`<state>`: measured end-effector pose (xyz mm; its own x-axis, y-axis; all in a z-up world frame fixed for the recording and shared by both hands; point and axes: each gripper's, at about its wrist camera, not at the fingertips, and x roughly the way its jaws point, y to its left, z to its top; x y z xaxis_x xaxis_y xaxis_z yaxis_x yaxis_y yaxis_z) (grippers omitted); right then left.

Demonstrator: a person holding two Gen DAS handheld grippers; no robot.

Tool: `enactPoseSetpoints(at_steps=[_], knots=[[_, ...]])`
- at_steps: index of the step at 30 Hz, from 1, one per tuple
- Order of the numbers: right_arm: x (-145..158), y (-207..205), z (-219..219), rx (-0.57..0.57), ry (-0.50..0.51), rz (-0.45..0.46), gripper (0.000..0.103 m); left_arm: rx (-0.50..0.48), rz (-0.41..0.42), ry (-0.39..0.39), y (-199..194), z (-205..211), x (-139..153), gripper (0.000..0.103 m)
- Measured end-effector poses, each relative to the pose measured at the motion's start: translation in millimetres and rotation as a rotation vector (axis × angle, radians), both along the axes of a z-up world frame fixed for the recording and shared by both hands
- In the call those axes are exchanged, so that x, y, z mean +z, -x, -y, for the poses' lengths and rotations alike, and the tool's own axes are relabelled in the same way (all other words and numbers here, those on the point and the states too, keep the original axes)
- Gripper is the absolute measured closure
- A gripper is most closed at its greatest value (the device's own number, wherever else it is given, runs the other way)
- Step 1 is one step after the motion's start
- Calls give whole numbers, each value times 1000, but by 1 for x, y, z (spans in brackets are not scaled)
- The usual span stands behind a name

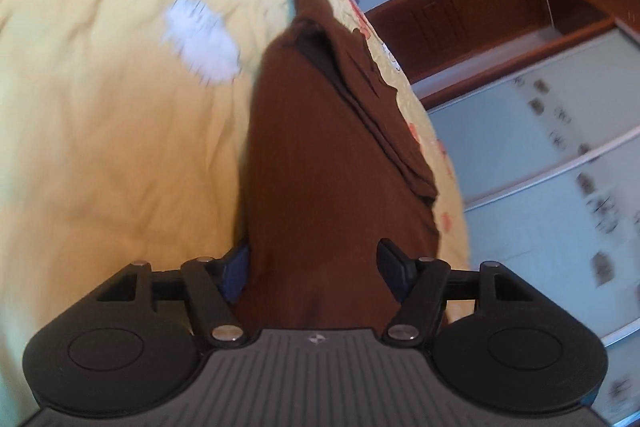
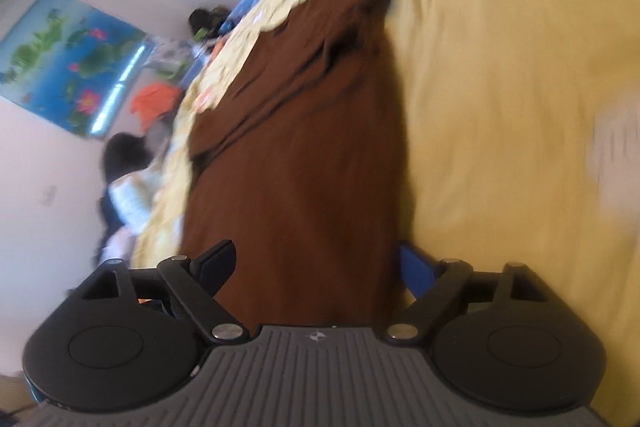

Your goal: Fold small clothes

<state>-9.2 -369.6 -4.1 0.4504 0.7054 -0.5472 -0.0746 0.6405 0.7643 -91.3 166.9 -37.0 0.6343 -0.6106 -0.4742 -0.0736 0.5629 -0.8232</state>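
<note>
No readable words or numbers appeared anywhere; each gripper body [image 1: 316,367] carried only a small white emblem [image 1: 316,338] (a logo mark, not lettering).

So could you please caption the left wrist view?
Left gripper, jaws open, astride a brown garment on a yellow bedspread.

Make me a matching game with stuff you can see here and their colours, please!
Things:
1. garment
2. bedspread
3. wall poster
4. cupboard

Colours:
A. blue with green leaves and pink flowers
B. pale yellow
C. reddish wood
D. dark brown

Pairs: 1-D, 2-B, 3-A, 4-C
</note>
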Motion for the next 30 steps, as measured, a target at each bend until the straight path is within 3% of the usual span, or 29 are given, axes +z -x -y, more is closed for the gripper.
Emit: enactPoseSetpoints(at_steps=[6, 8, 10, 12, 13, 14, 16, 19, 24, 30], knots=[[-6, 41, -13, 48, -101, -61, 17, -74, -16, 60, 31, 16, -5, 38], [-6, 46, -16, 62, -127, -69, 18, -91, -15, 36, 34, 25, -6, 40], [-5, 48, -15, 62, -135, -67, 18, -87, -12, 11, 34, 29, -5, 49], [-4, 47, -16, 46, -135, -69, 21, -78, -35, -19, 30, 30, -5, 72], [-4, 47, -16, 32, -122, -74, 33, -75, -52, -46, 28, 30, -6, 78], [-6, 48, -16, 16, -100, -82, 59, -75, -66, -77, 27, 30, -5, 90], [-13, 49, -15, 2, -27, -107, 90, -80, -69, -123, 26, 30, -2, 94], [-19, 55, -10, -25, -42, -96, 90, -95, -23, -233, 26, 38, 15, 96], [-3, 50, -3, -53, -137, -52, 90, -110, 123, -206, 0, 36, 58, 96], [42, -35, 12, -102, -238, 99, 89, -100, 305, -278, -106, 41, 108, 96]])
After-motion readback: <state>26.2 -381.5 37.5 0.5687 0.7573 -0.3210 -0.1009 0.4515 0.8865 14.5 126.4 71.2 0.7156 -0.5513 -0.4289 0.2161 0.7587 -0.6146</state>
